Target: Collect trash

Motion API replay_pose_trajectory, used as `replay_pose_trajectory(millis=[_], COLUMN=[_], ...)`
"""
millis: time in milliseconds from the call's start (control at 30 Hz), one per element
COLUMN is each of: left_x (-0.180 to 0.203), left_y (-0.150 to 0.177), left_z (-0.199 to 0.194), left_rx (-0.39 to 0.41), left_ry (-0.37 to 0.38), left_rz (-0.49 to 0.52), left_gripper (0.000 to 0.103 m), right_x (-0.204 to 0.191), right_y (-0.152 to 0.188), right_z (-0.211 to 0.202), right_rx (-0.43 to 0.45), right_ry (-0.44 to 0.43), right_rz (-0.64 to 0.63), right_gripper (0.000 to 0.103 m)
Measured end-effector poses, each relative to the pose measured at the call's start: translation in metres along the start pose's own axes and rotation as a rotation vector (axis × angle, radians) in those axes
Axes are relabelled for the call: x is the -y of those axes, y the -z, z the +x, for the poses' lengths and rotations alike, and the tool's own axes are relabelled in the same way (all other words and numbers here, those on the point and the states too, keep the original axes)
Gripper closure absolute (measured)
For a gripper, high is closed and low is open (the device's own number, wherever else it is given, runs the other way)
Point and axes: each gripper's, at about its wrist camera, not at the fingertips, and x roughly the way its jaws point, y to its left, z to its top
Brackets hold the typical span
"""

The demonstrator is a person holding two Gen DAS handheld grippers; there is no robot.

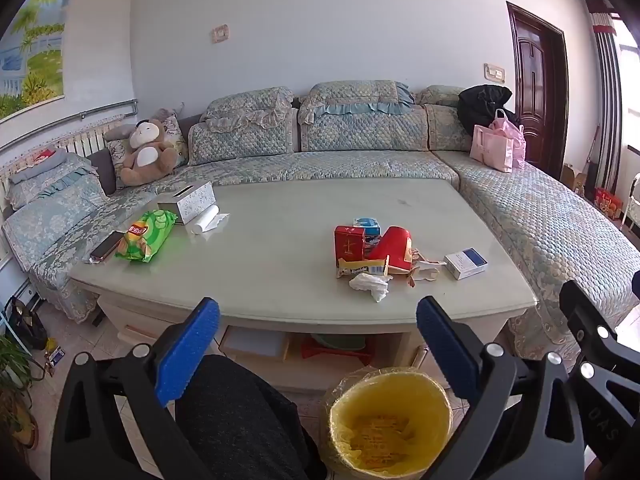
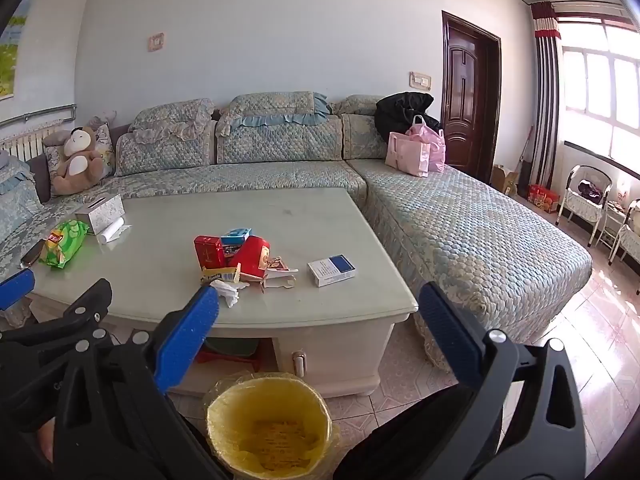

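Trash waits ahead on the table (image 1: 280, 280)

Crumpled tissue (image 1: 370, 285) lies beyond both empty, wide-open grippers; right gripper (image 2: 318, 312) nearer than left gripper (image 1: 318, 320).

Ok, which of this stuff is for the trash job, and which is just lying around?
For the job: crumpled tissue, torn wrappers, red boxes, yellow-lined bin.

Probably just lying about: tissue box, phone, teddy bear, pink bags.
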Motion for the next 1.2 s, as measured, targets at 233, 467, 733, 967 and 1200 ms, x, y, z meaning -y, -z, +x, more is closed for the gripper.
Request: replay_pose_trajectory(millis=[233,467,733,967,1200], left_x=[0.009,-0.002,0.001,0.001,0.003], left_y=[-0.003,0.000,-0.001,-0.001,-0.001], left_z=[-0.002,0.002,0.000,-0.002,-0.003], left_rx=[0.002,-0.012,-0.005,-0.011,-0.011], left_ry=[-0.009,0.013,0.005,0.007,0.004], left_rz=[0.011,-0.010,-0.005,-0.010,-0.012], left_gripper=[0.006,0.006,0.006,0.006,0.006], right_x=[0.000,0.002,-0.005,-0.004,-0.005], right_y=[0.000,-0.002,-0.002,-0.002,-0.003], right_z=[0.000,-0.001,-0.004,-0.006,-0.006], right_rx=[-0.009,-0.005,0.001,0.002,0.001], right_ry=[0.005,0.007,0.012,0.010,0.011], right_rz=[-0.008,-0.014,-0.020,-0.020,-0.021], right_gripper=[0.005,0.005,0.005,0.005,0.005])
